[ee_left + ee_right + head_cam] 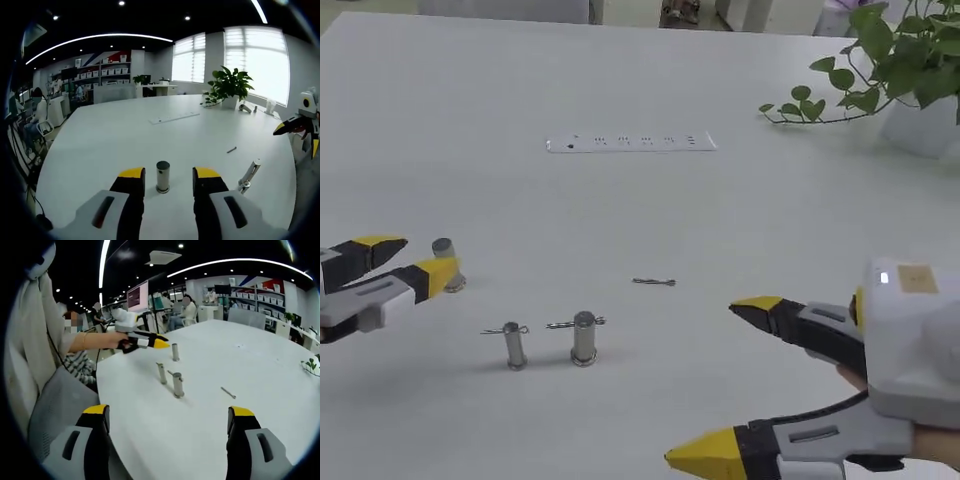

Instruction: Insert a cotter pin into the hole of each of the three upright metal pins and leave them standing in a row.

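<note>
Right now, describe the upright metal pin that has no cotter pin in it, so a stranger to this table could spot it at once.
On the white table, find the left gripper; a short metal pin stands upright between its open jaws. Unlike the two neighbouring pins, each crossed by a cotter pin, this one is bare.
</note>
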Demonstrator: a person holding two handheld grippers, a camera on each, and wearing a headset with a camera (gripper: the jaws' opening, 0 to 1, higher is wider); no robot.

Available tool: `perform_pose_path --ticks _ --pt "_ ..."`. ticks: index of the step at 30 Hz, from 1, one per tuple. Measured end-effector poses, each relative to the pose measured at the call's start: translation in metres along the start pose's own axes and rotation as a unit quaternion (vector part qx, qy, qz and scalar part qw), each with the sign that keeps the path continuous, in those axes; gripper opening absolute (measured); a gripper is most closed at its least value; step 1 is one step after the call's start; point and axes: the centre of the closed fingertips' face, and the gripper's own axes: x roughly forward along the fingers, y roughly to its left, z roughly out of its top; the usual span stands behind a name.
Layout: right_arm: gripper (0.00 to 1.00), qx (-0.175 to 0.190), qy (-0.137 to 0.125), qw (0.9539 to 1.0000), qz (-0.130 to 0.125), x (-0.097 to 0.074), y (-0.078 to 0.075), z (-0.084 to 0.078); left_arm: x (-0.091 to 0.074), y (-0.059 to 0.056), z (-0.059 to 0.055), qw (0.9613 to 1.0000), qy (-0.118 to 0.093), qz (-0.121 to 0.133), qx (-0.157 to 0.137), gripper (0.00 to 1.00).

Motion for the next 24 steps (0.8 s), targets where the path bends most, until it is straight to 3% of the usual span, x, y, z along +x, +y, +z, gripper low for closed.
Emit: perform_pose_path --ticks 8,24 --pt "0.98 0.001 0.003 1.0000 -0.008 0.000 -0.006 -0.002 0.017 0.001 -0.004 1.0000 0.005 -0.004 0.004 0.34" --pt "0.96 0.003 0.005 0.9997 -0.022 -0.001 -0.015 -0.002 0.036 0.007 -0.011 0.9998 0.002 -0.008 0.019 0.19"
